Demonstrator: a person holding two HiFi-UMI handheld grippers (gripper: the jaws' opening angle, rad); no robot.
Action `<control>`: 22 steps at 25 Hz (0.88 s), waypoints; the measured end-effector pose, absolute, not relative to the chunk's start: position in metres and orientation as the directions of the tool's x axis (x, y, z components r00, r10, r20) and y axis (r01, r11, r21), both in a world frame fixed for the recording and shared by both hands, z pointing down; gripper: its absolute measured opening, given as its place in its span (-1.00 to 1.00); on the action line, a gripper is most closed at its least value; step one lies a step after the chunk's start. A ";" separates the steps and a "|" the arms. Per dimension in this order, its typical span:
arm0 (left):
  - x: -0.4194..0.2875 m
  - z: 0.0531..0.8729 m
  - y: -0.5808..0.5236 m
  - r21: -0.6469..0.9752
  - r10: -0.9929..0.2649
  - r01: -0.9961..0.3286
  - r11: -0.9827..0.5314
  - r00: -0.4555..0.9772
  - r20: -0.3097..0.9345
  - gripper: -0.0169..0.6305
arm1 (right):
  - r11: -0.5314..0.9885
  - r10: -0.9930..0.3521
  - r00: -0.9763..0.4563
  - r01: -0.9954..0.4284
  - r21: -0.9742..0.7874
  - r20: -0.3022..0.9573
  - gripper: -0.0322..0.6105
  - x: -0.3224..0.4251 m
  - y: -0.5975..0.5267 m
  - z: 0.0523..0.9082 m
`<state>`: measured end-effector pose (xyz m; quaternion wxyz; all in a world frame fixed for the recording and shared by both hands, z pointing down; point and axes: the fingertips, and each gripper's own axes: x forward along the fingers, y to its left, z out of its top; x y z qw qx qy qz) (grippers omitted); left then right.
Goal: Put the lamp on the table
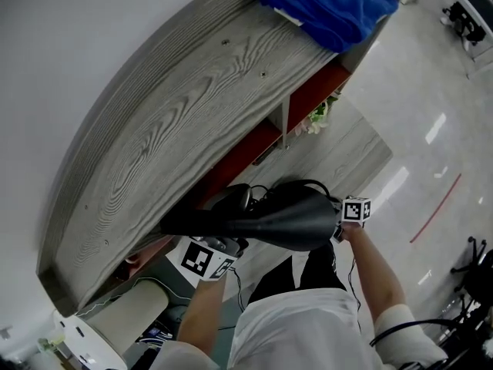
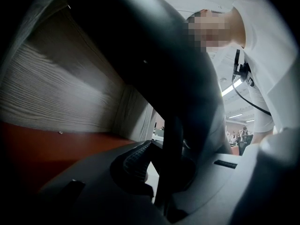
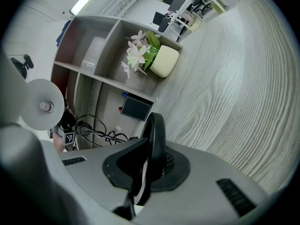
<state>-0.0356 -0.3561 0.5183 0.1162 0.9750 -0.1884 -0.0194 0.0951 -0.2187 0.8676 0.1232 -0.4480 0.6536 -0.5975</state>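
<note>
A black lamp [image 1: 281,220] with a wide dark shade hangs in front of me, below the edge of the grey wood-grain table [image 1: 177,122]. It is held from both sides. My left gripper [image 1: 223,251] is shut on a thin black stem of the lamp [image 2: 171,158], and the dark shade [image 2: 154,55] fills the left gripper view above it. My right gripper [image 1: 344,218] is shut on a black curved rim of the lamp [image 3: 157,135]. A white round disc [image 3: 44,104] shows at the left of the right gripper view.
A blue cloth [image 1: 323,2] lies on the far end of the table top. Under the top are red-backed shelf compartments [image 1: 239,160], one with white flowers [image 3: 139,53] in a cream pot [image 3: 164,61]. Black cables [image 3: 93,130] and a dark flat panel [image 3: 135,108] lie on the floor.
</note>
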 end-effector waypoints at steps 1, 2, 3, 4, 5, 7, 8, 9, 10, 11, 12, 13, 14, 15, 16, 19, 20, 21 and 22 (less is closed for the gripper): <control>-0.036 0.519 -0.356 0.244 -0.374 -0.364 -0.899 0.927 0.006 -0.92 | -0.119 -0.729 -0.568 -0.446 -0.887 0.383 -0.83 0.095 -0.218 0.869; -0.036 0.520 -0.356 0.258 -0.379 -0.367 -0.894 0.926 0.006 -0.92 | -0.124 -0.725 -0.569 -0.447 -0.886 0.388 -0.83 0.094 -0.218 0.868; -0.036 0.520 -0.356 0.273 -0.385 -0.371 -0.887 0.923 0.005 -0.92 | -0.128 -0.722 -0.571 -0.443 -0.887 0.390 -0.83 0.093 -0.219 0.867; -0.037 0.520 -0.356 0.286 -0.391 -0.376 -0.881 0.920 0.005 -0.92 | -0.132 -0.721 -0.573 -0.439 -0.889 0.390 -0.83 0.093 -0.220 0.866; -0.037 0.521 -0.357 0.295 -0.398 -0.382 -0.876 0.918 0.007 -0.92 | -0.136 -0.720 -0.573 -0.437 -0.889 0.392 -0.83 0.093 -0.222 0.866; -0.037 0.522 -0.356 0.306 -0.405 -0.389 -0.869 0.914 0.014 -0.92 | -0.142 -0.718 -0.570 -0.442 -0.886 0.400 -0.83 0.094 -0.224 0.866; -0.036 0.522 -0.355 0.310 -0.405 -0.389 -0.867 0.914 0.016 -0.92 | -0.145 -0.716 -0.569 -0.446 -0.883 0.404 -0.81 0.095 -0.225 0.866; -0.035 0.522 -0.353 0.314 -0.402 -0.387 -0.867 0.915 0.018 -0.92 | -0.147 -0.715 -0.568 -0.449 -0.882 0.408 -0.72 0.095 -0.226 0.866; -0.033 0.522 -0.351 0.320 -0.399 -0.384 -0.866 0.917 0.018 -0.92 | -0.148 -0.712 -0.569 -0.451 -0.880 0.411 -0.60 0.096 -0.227 0.866; -0.032 0.522 -0.349 0.325 -0.397 -0.381 -0.865 0.918 0.018 -0.92 | -0.148 -0.707 -0.571 -0.456 -0.878 0.416 -0.51 0.096 -0.228 0.866; -0.030 0.522 -0.347 0.330 -0.396 -0.380 -0.864 0.918 0.019 -0.92 | -0.150 -0.701 -0.573 -0.465 -0.872 0.426 -0.46 0.096 -0.228 0.866; -0.028 0.522 -0.345 0.333 -0.397 -0.381 -0.863 0.918 0.021 -0.92 | -0.155 -0.696 -0.568 -0.480 -0.864 0.440 -0.43 0.097 -0.227 0.868; -0.026 0.522 -0.343 0.335 -0.398 -0.382 -0.861 0.917 0.023 -0.92 | -0.166 -0.697 -0.553 -0.495 -0.853 0.457 -0.41 0.100 -0.226 0.869; -0.024 0.522 -0.341 0.334 -0.399 -0.384 -0.861 0.917 0.026 -0.92 | -0.183 -0.707 -0.528 -0.507 -0.842 0.471 -0.39 0.107 -0.225 0.870; -0.022 0.521 -0.339 0.330 -0.398 -0.384 -0.862 0.917 0.029 -0.92 | -0.204 -0.721 -0.497 -0.513 -0.834 0.482 -0.38 0.116 -0.224 0.871; -0.014 0.520 -0.334 0.314 -0.396 -0.387 -0.867 0.918 0.037 -0.92 | -0.253 -0.754 -0.422 -0.521 -0.816 0.503 -0.38 0.145 -0.220 0.870; -0.012 0.521 -0.334 0.310 -0.399 -0.392 -0.866 0.916 0.043 -0.92 | -0.260 -0.759 -0.405 -0.530 -0.807 0.510 -0.38 0.153 -0.217 0.870; -0.010 0.521 -0.333 0.307 -0.404 -0.400 -0.864 0.913 0.051 -0.92 | -0.266 -0.762 -0.389 -0.541 -0.798 0.518 -0.38 0.160 -0.214 0.868; -0.009 0.522 -0.332 0.304 -0.411 -0.409 -0.861 0.910 0.060 -0.92 | -0.273 -0.767 -0.371 -0.549 -0.790 0.523 -0.38 0.166 -0.210 0.866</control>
